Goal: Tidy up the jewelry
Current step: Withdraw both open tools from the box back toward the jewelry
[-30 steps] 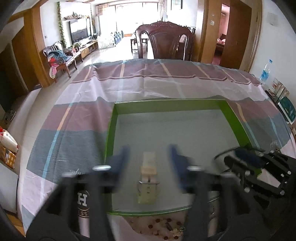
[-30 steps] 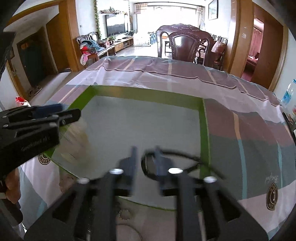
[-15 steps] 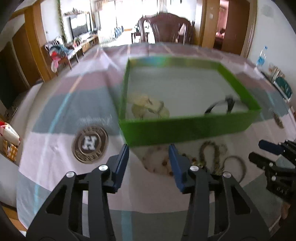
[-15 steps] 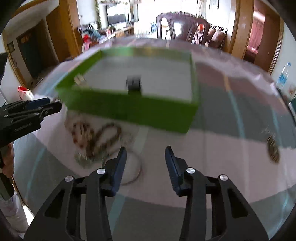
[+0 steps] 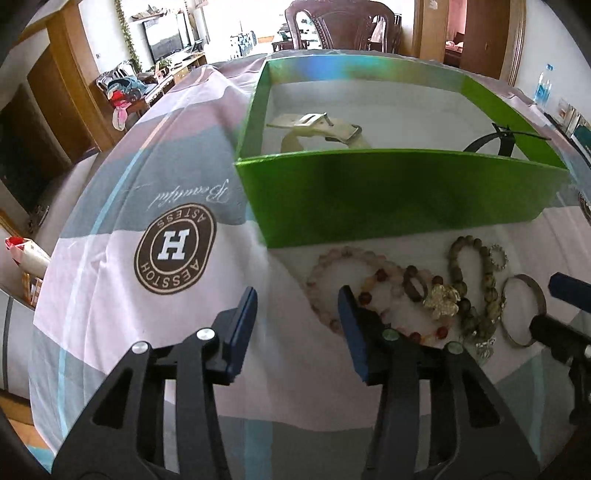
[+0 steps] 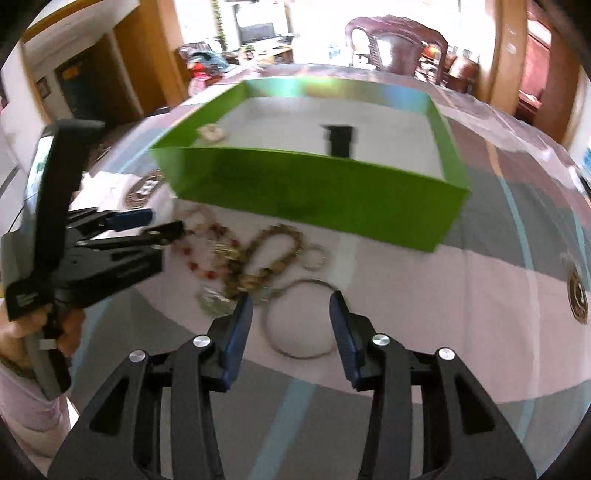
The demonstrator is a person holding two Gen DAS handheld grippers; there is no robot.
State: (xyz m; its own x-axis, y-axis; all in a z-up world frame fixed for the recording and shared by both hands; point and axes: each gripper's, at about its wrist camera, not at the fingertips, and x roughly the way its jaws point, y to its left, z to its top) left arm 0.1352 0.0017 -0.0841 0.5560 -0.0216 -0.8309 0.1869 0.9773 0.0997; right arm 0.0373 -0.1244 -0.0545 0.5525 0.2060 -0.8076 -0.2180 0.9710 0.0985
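Note:
A green box (image 5: 399, 192) (image 6: 306, 188) stands on the table. In it lie a cream watch (image 5: 321, 127) and a black watch (image 5: 504, 140) (image 6: 341, 140). In front of the box lies a jewelry pile: a pink bead bracelet (image 5: 351, 258), a red-beaded bracelet (image 5: 413, 332), an olive bead strand (image 5: 465, 266) (image 6: 273, 251) and a metal bangle (image 5: 522, 310) (image 6: 299, 321). My left gripper (image 5: 297, 317) is open and empty, just left of the pile. My right gripper (image 6: 291, 321) is open and empty over the bangle.
The table wears a striped pink and grey cloth with a round brown logo (image 5: 175, 254). A dark wooden chair (image 5: 340, 22) stands beyond the far edge. A water bottle (image 5: 543, 86) is at the far right.
Both grippers have pulled back out of the box toward the near edge. The cream watch and the black watch were let go and lie in the box. The jewelry pile has come into view.

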